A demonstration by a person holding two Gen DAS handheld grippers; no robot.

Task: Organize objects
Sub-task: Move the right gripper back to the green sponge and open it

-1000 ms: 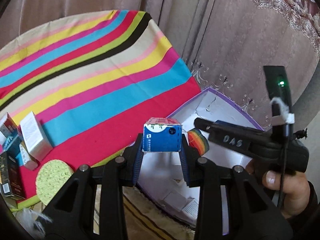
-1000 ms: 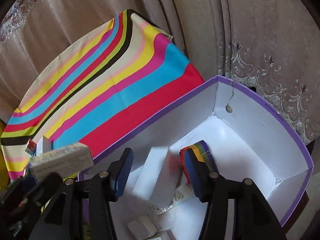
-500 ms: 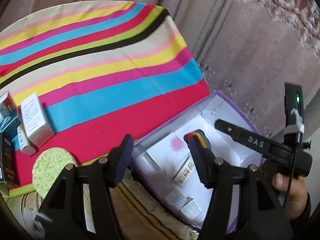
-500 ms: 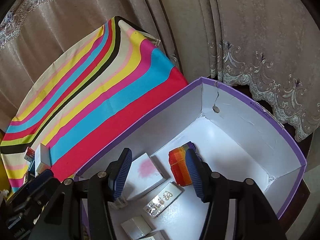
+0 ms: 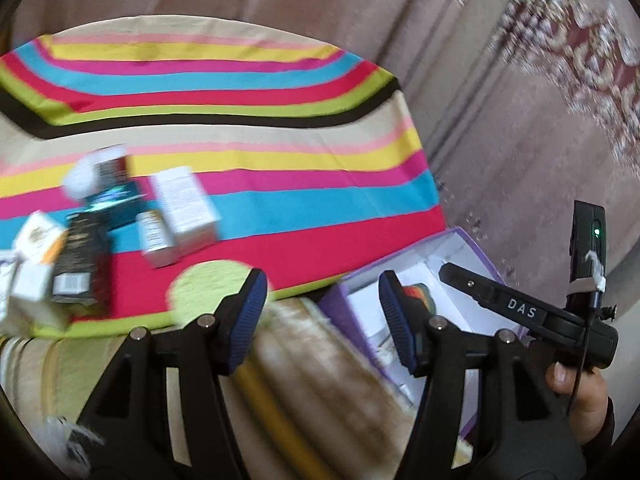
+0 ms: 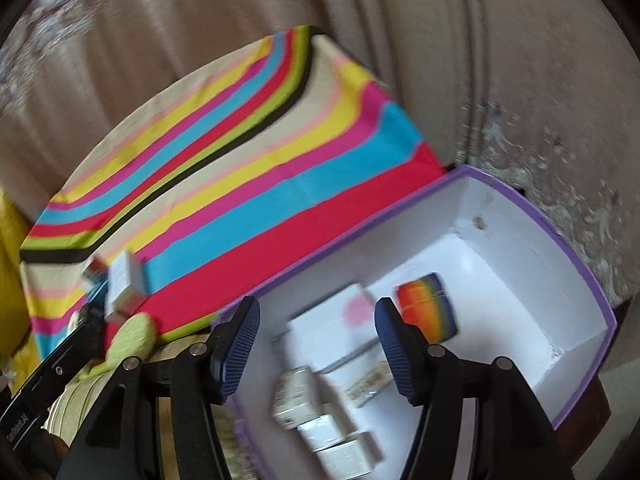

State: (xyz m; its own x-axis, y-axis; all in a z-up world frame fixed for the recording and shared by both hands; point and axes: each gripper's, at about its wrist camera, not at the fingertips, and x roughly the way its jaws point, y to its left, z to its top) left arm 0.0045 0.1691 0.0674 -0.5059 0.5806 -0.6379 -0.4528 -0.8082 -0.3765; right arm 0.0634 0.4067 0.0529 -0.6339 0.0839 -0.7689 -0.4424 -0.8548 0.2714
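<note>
Room: beige curtains hung behind a table [image 5: 280, 184] under a striped cloth [image 6: 224, 184].
Box: a purple-rimmed white box [image 6: 580, 264] sat off the cloth's near right corner, with a rainbow block [image 6: 426, 306] and several small cartons [image 6: 296, 396] lying inside.
Left to sort: a cluster of small boxes [image 5: 182, 204] and a green sponge [image 5: 208, 288] lay on the cloth, to the left of the purple box.
Left claw: the left claw [image 5: 320, 316] was half open and empty, and the cluster lay up and left of it, nearer than to the other.
Right claw: the right claw [image 6: 316, 344] hung over the purple box, its jaws opening with nothing gripped.
Long axis: the white carton's seemed to run away from the left claw, though blur made that uncertain.
</note>
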